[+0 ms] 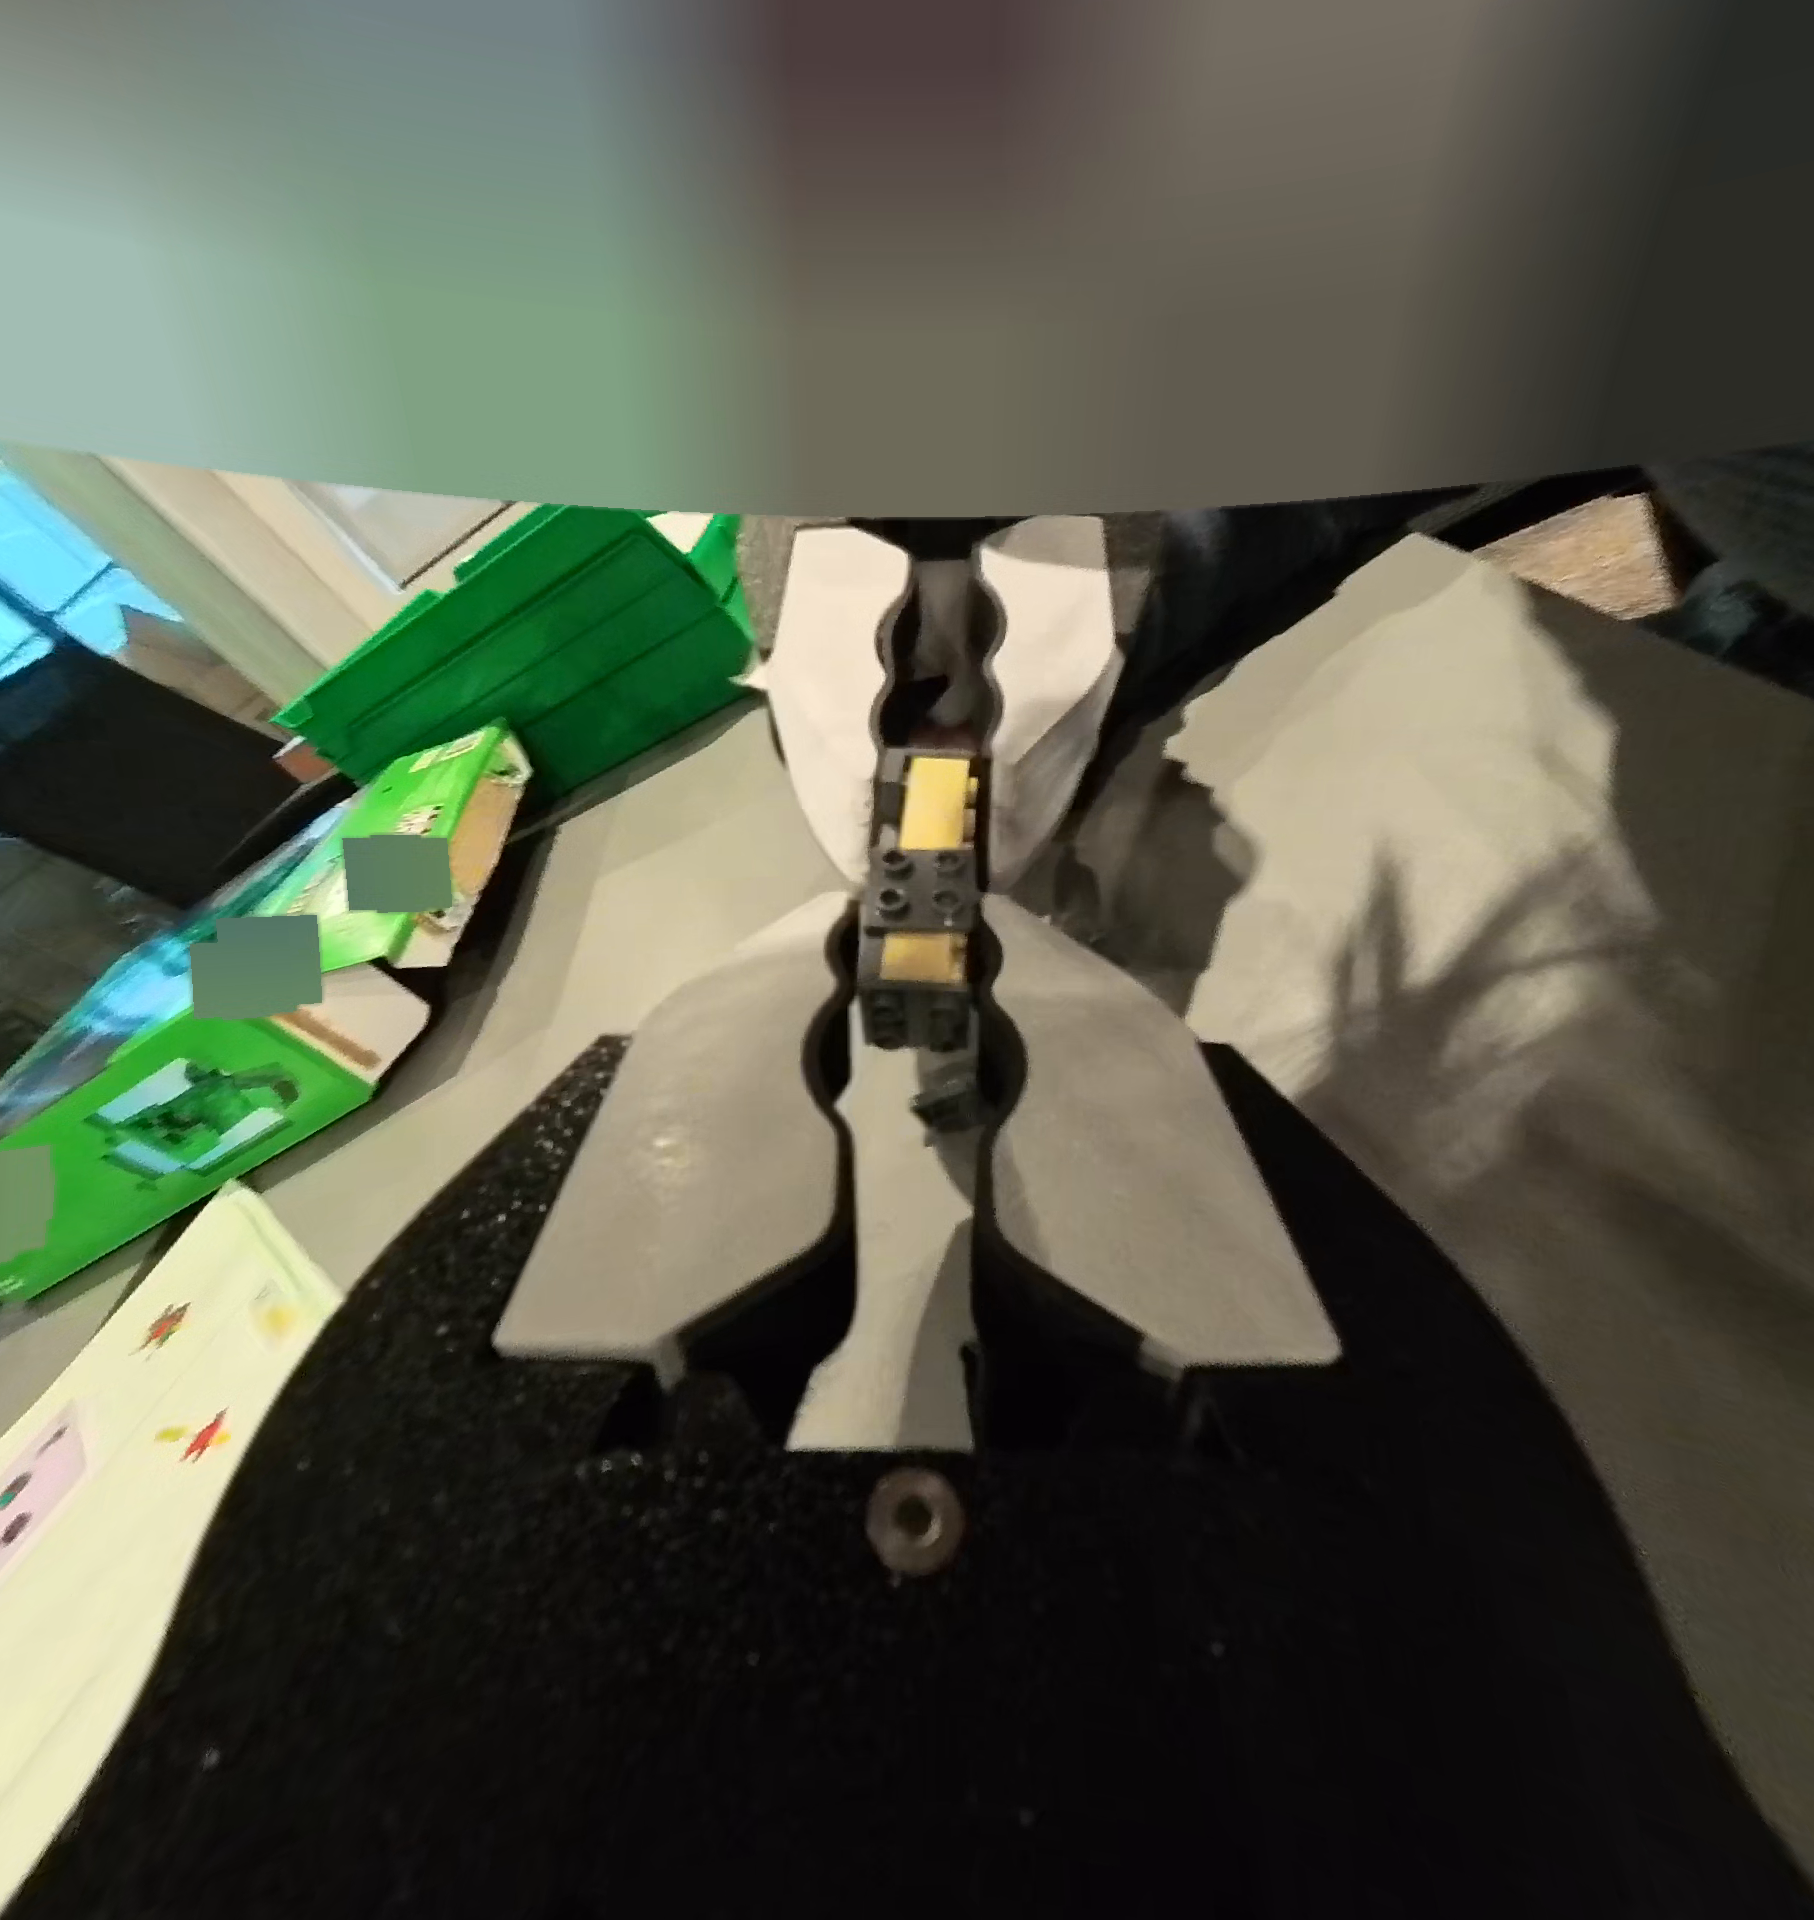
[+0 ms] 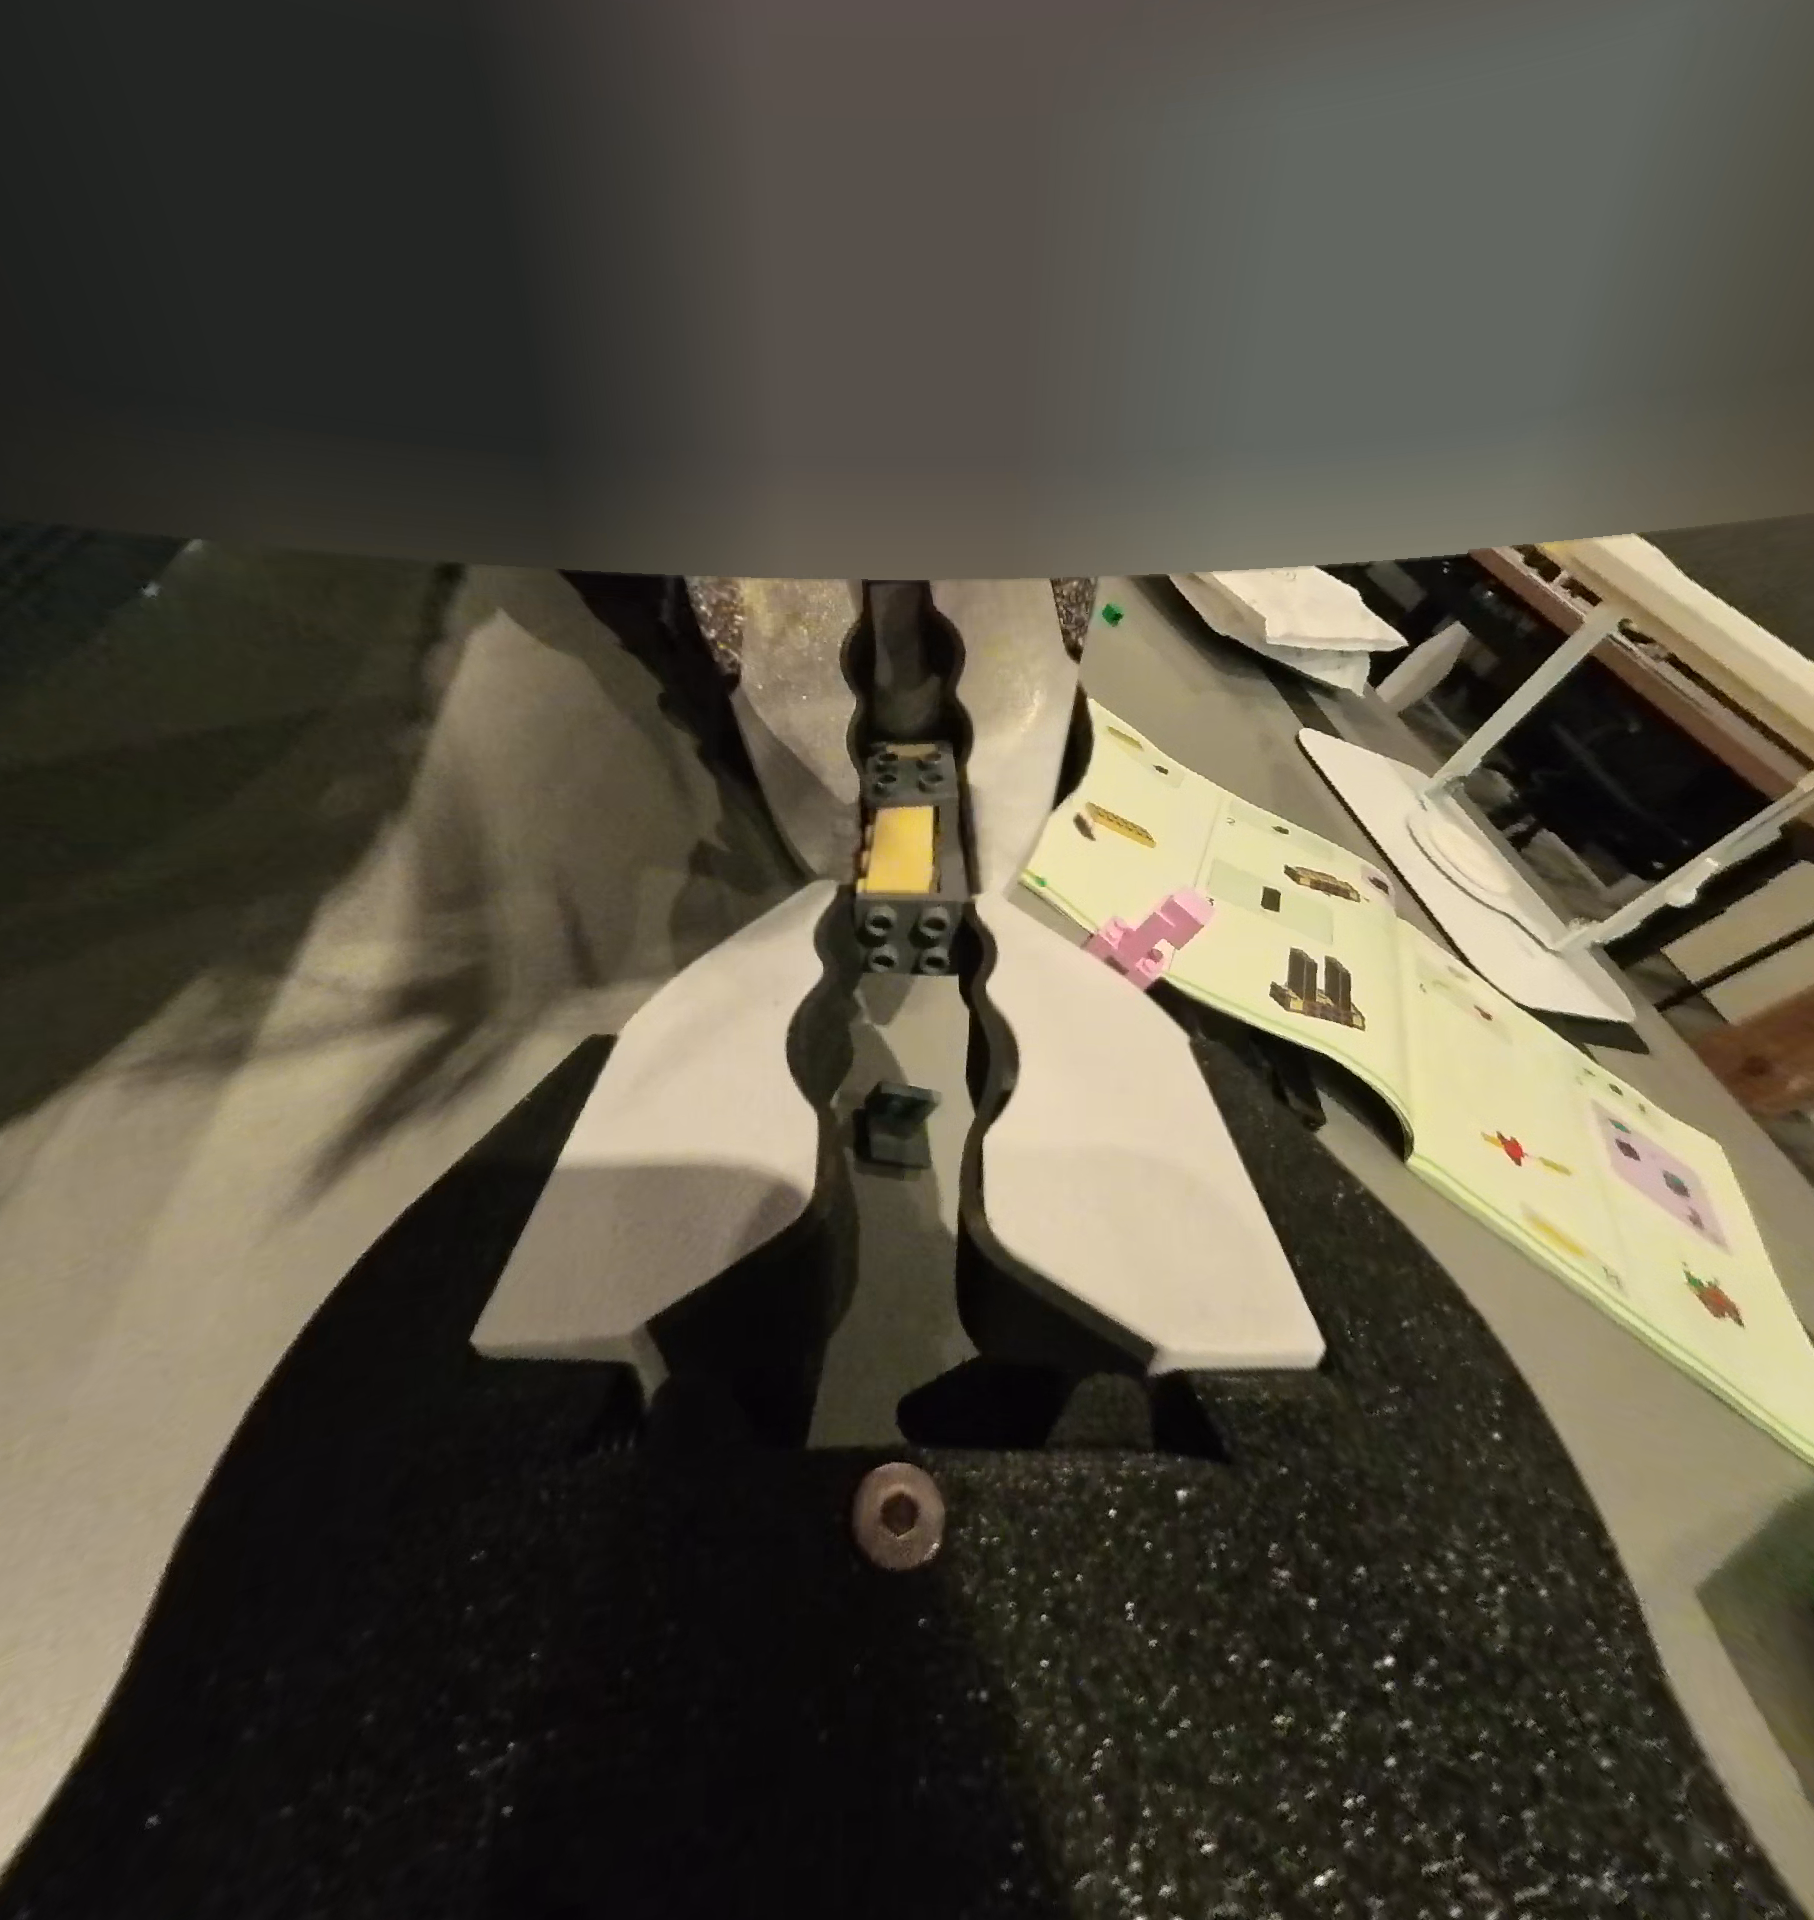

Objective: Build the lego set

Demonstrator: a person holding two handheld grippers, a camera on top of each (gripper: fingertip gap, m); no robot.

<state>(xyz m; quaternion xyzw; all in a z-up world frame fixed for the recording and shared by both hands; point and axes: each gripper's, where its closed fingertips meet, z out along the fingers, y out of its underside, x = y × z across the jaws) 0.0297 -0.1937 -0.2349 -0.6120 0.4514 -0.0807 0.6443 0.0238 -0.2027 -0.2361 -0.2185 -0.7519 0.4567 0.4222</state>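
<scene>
A small Lego assembly of dark grey studded bricks and tan bricks hangs between my two grippers, which face each other tip to tip. My left gripper is shut on one end of it. The right gripper's pale fingers hold the far end. In the right wrist view the assembly sits the same way: my right gripper is shut on the near dark brick, and the left gripper's fingers close on the far end. A small loose dark piece lies on the grey table below; it also shows in the left wrist view.
Green Lego boxes and a green bin stand at the left. An open instruction booklet lies at the right with a pink Lego figure on it. A white stand is behind it. A person's grey garment is close by. Both grippers' tips are roughly 7 cm from the small loose dark piece.
</scene>
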